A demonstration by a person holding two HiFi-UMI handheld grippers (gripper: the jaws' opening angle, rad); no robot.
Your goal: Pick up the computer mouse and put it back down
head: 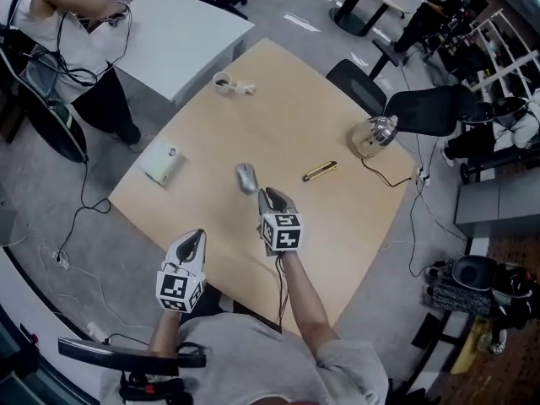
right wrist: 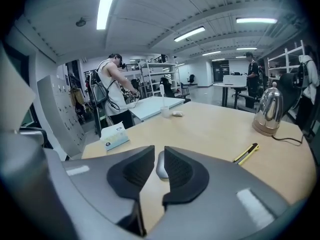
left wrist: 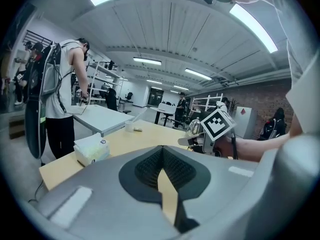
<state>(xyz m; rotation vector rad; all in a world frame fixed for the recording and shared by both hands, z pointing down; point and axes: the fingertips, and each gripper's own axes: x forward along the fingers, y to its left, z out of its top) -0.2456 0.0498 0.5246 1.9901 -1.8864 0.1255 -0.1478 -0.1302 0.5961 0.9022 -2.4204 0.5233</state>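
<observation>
Head view shows mouse (head: 245,177) lengthwise toward right claw (head: 272,196).

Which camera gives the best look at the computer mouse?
The head view: the whole computer mouse lies in the open on the table. The right gripper view shows only a sliver of it; the left gripper view, none.

The computer mouse (head: 245,177) is lying just ahead of the right hand-held gripper (head: 272,196). A yellow utility knife (head: 320,171) is lying to that gripper's right, and a tissue box (head: 164,162) is sitting ahead-left of the left hand-held gripper (head: 195,238). Bare tabletop (head: 278,108) is stretching between and beyond them.
</observation>
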